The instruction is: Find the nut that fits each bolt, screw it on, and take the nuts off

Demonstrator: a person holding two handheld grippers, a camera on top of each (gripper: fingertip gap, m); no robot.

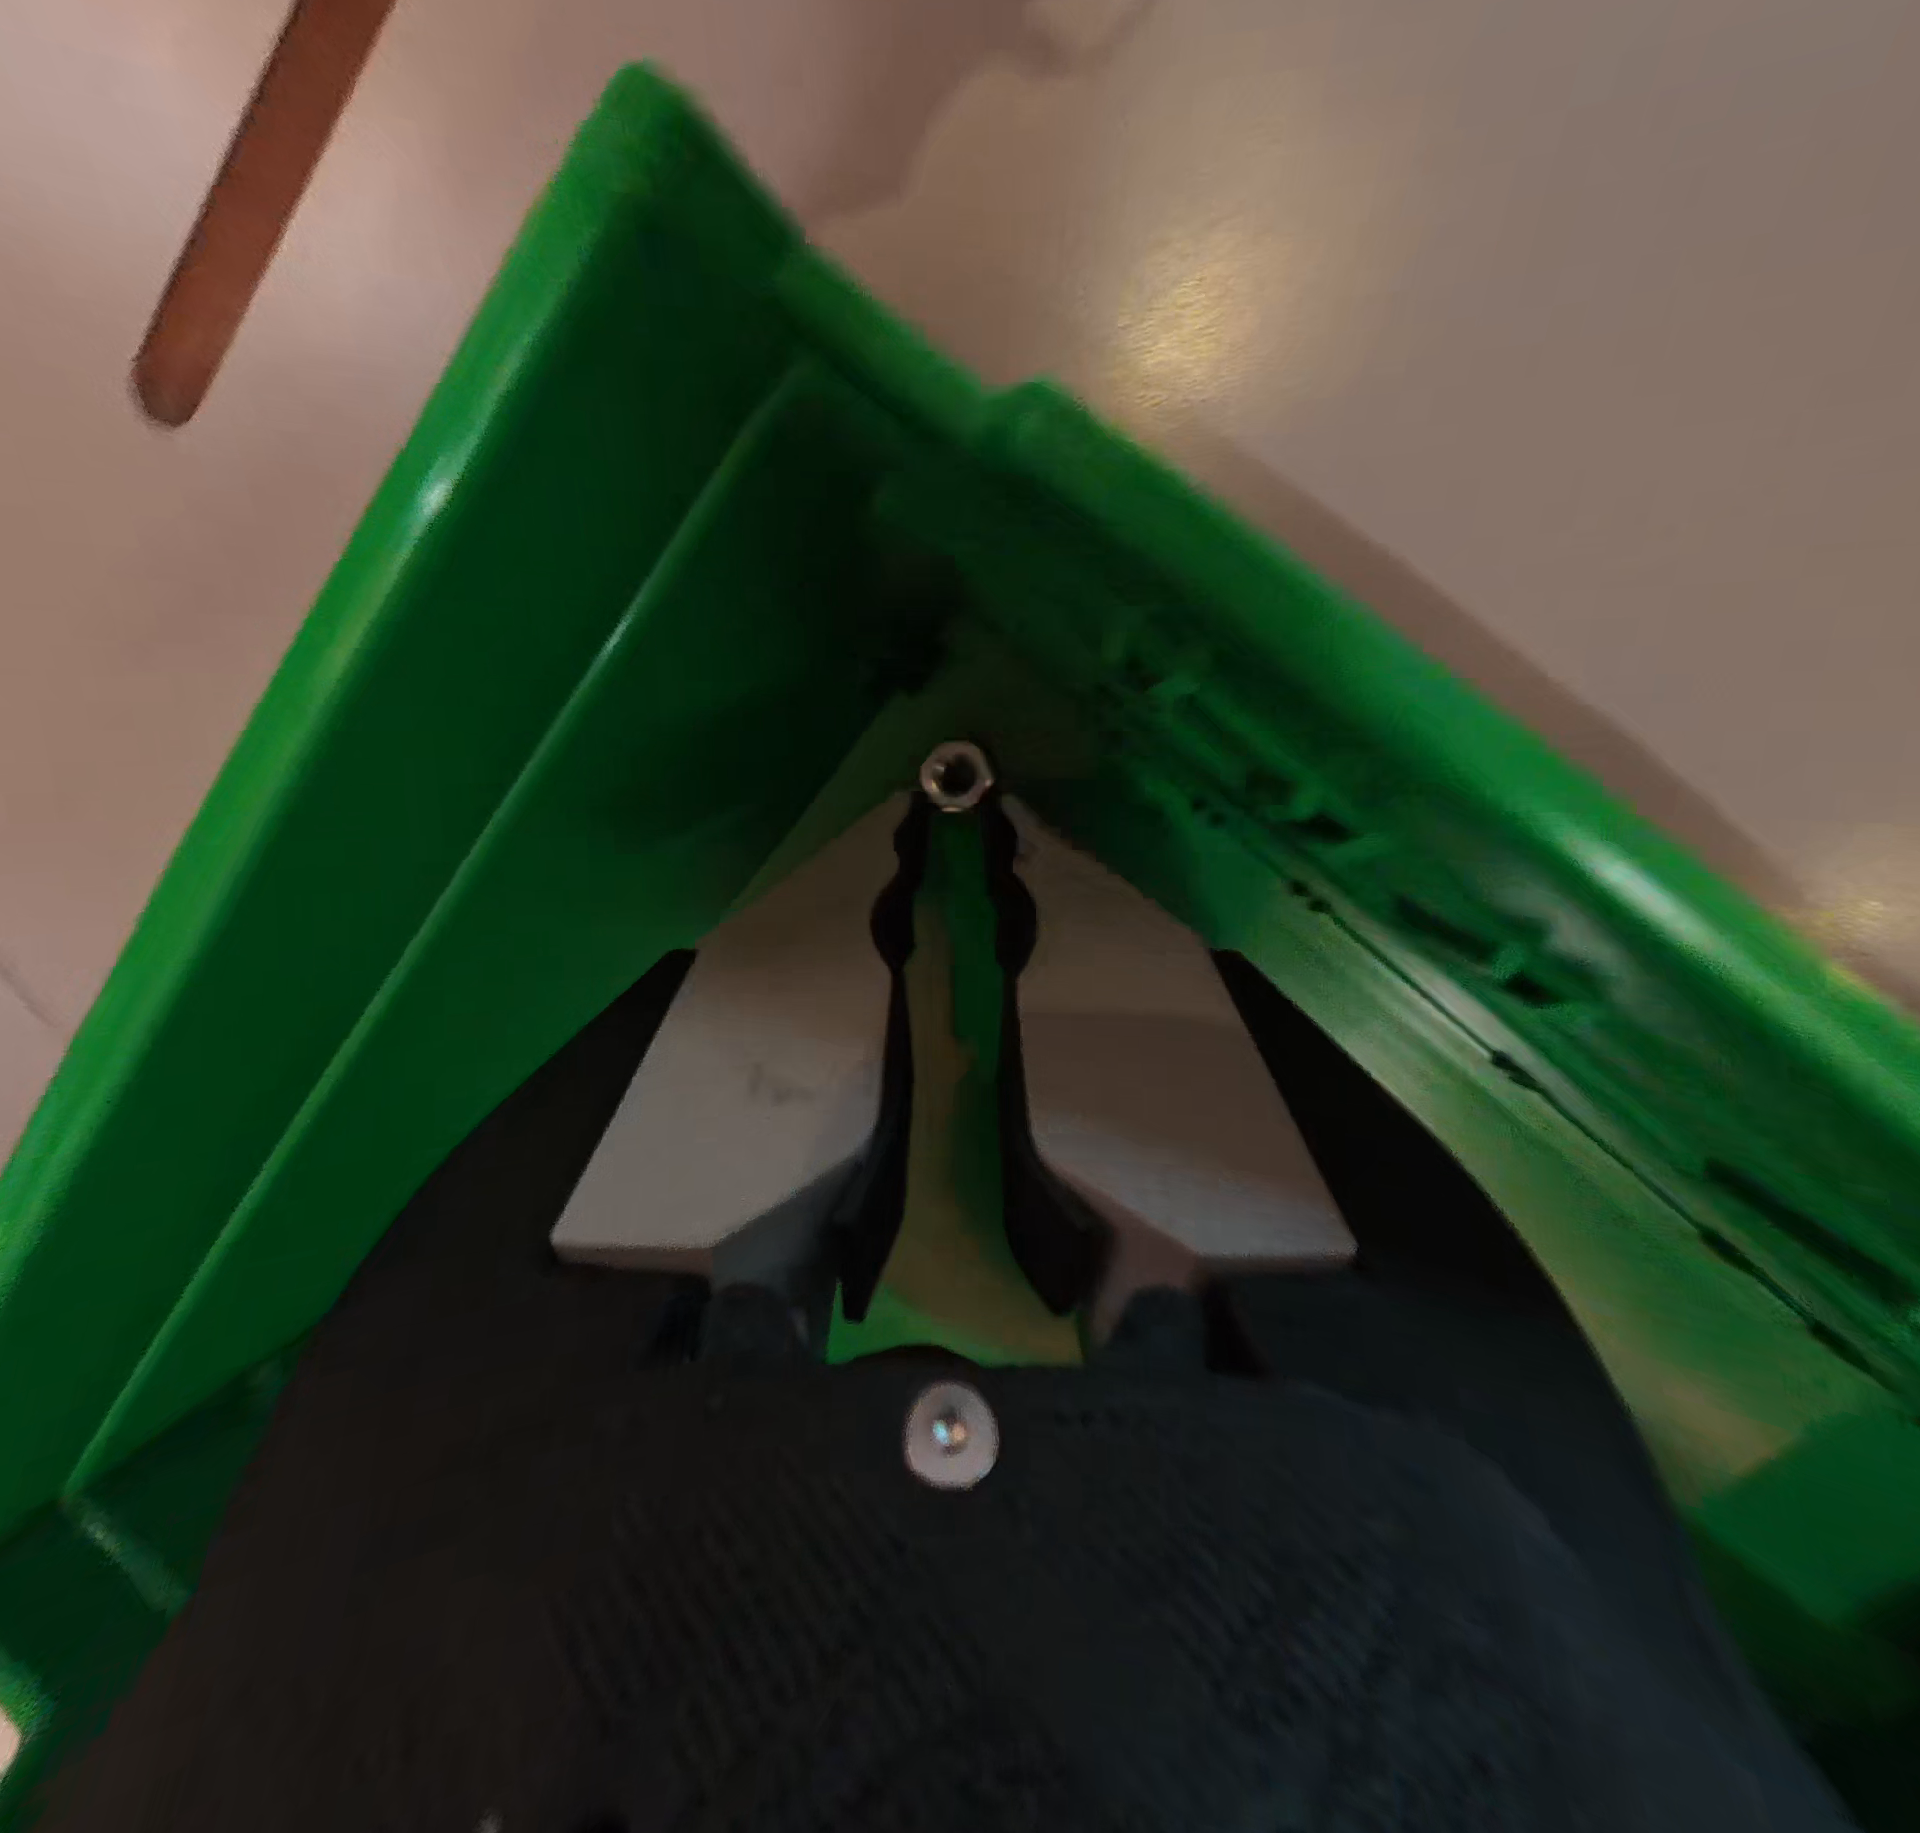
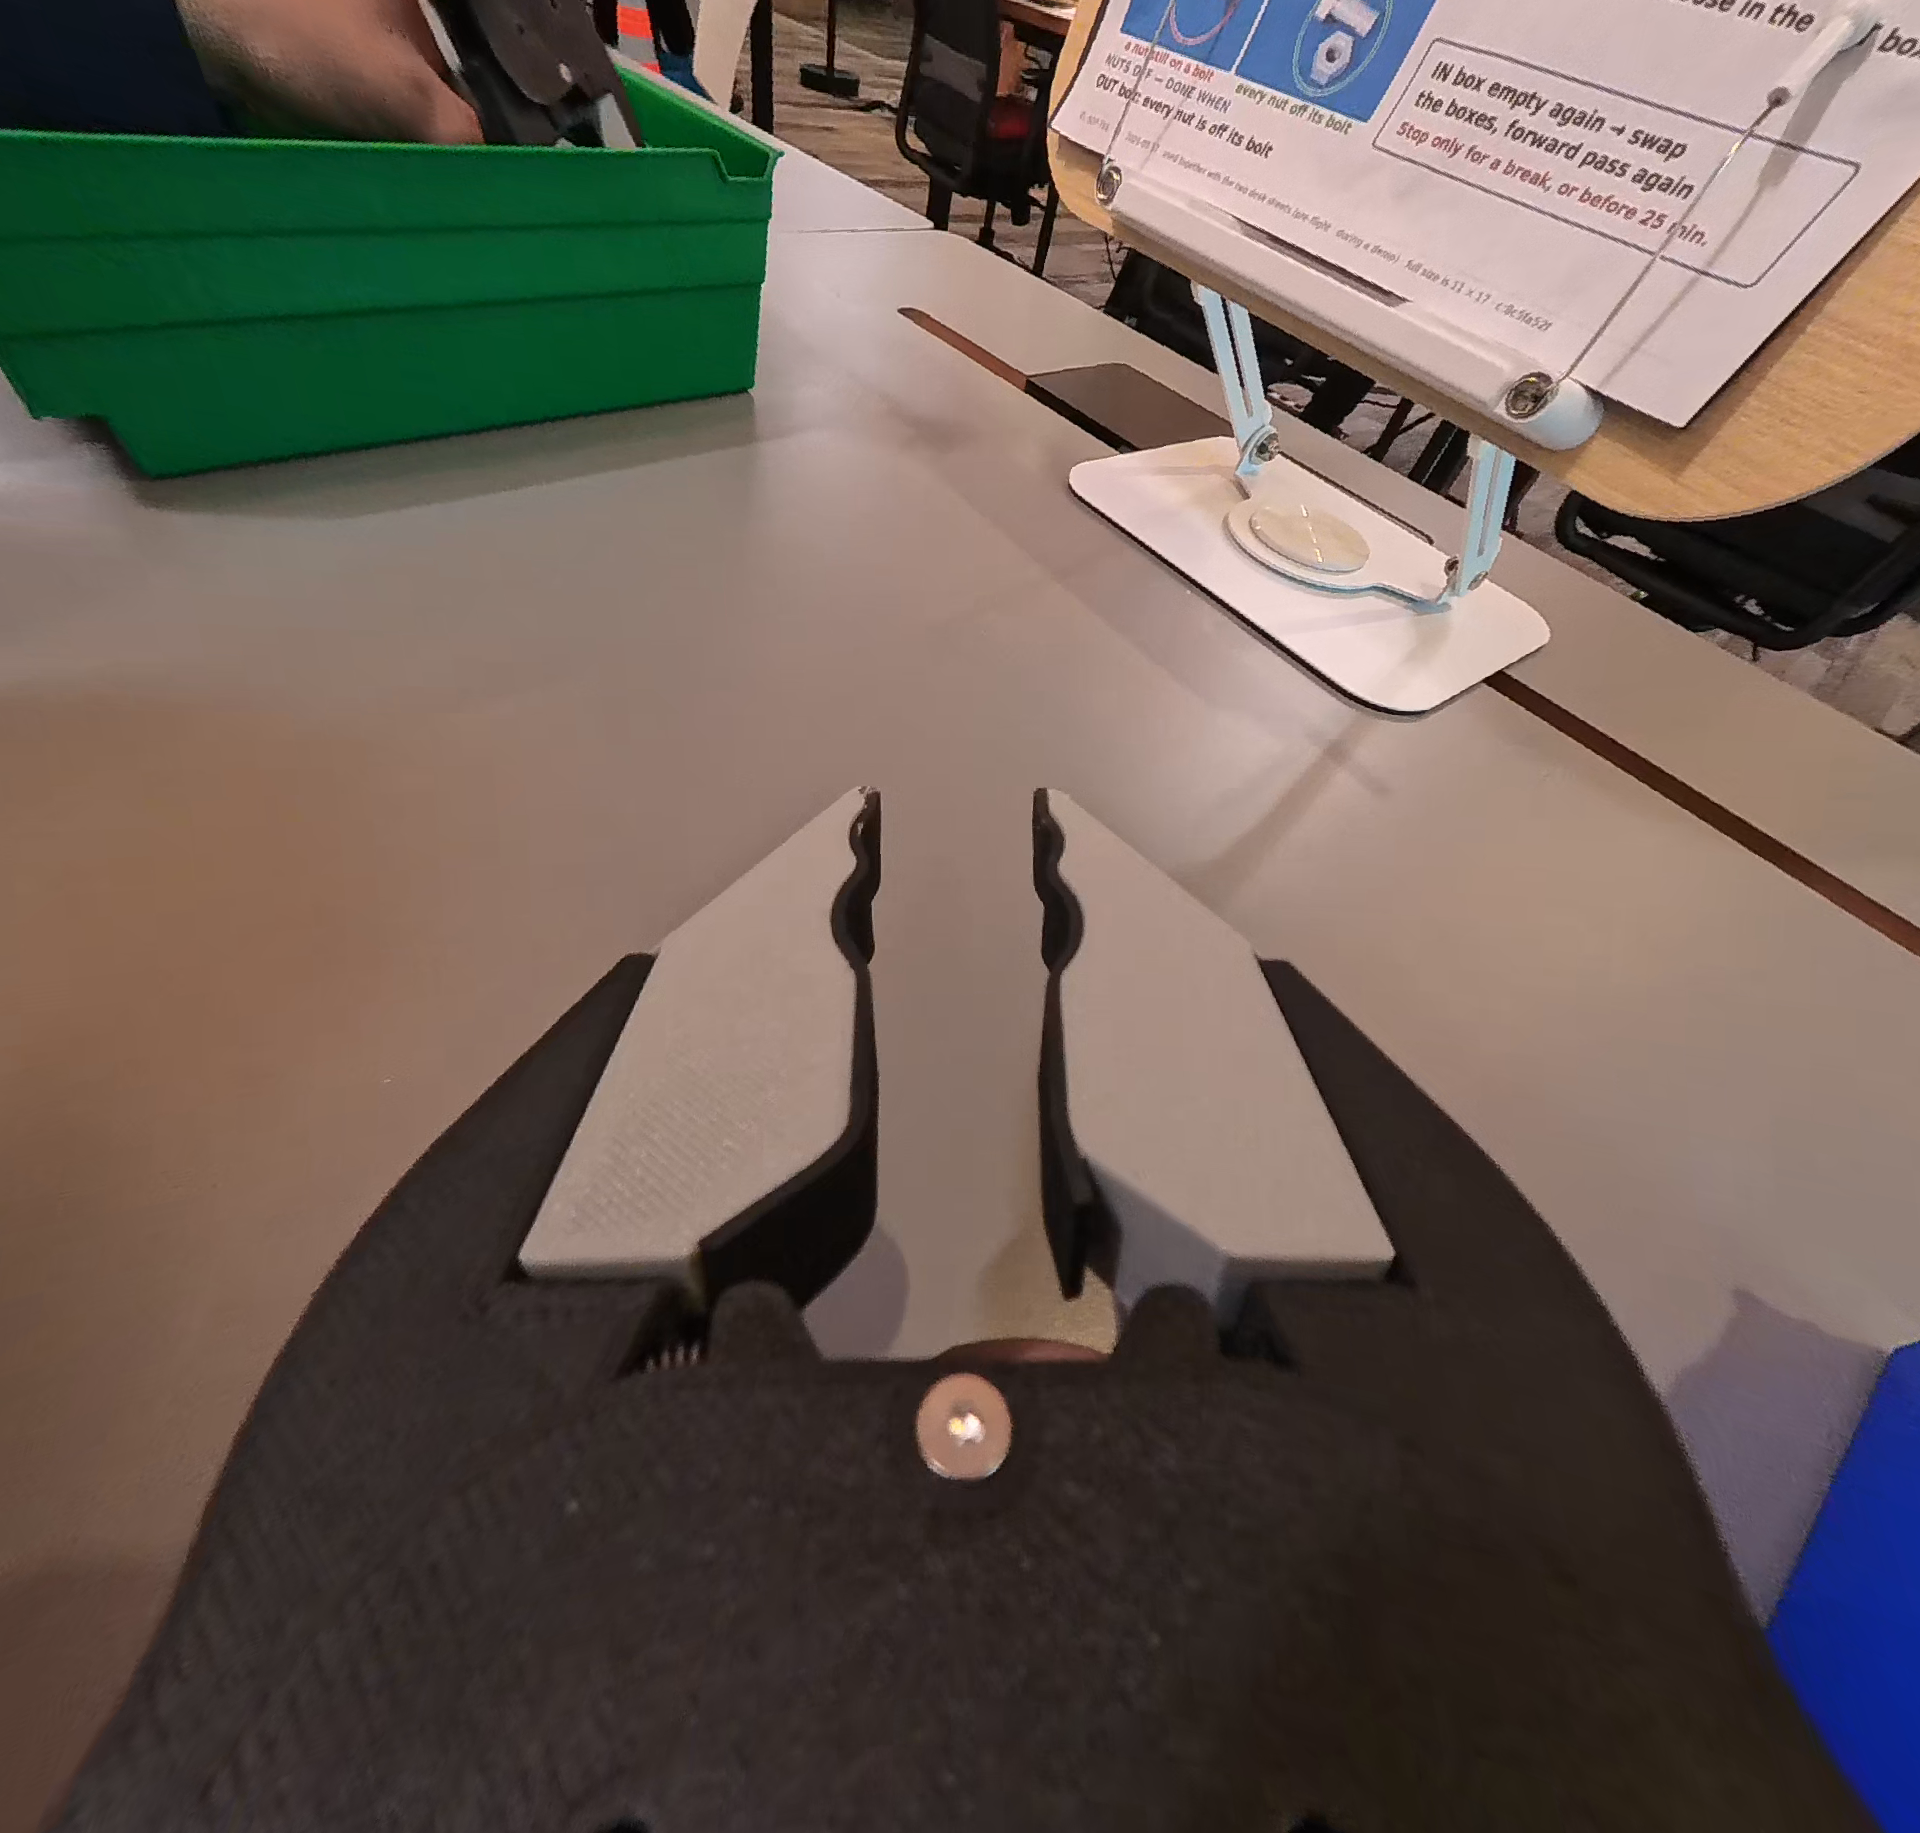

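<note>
One small metal nut (image 1: 957, 774) is sitting pinched at the left gripper (image 1: 958, 815) tips, bore facing the camera, inside one green bin (image 1: 499, 703). Right gripper (image 2: 956, 817) is hovering parted, empty, over the table (image 2: 416, 703).

a grey counter (image 2: 520, 661) fills most of the right wrist view, crossed by a thin brown seam (image 2: 1704, 807) running off to the right. on it stands a white stand (image 2: 1320, 578) with pale blue struts, carrying a tilted wooden board (image 2: 1766, 433); a printed instruction sheet (image 2: 1558, 121) lies against the board (held by thin wires and a white clip). a dark flat rectangle (image 2: 1122, 401) lies flush in the counter just left of the stand's base. a blue patch (image 2: 1860, 1596) shows at the lower right edge. behind the counter, black chairs (image 2: 956, 90) and other desks look blurred. the left wrist view shows a brown slot (image 1: 260, 183) in the pale surface.
</note>
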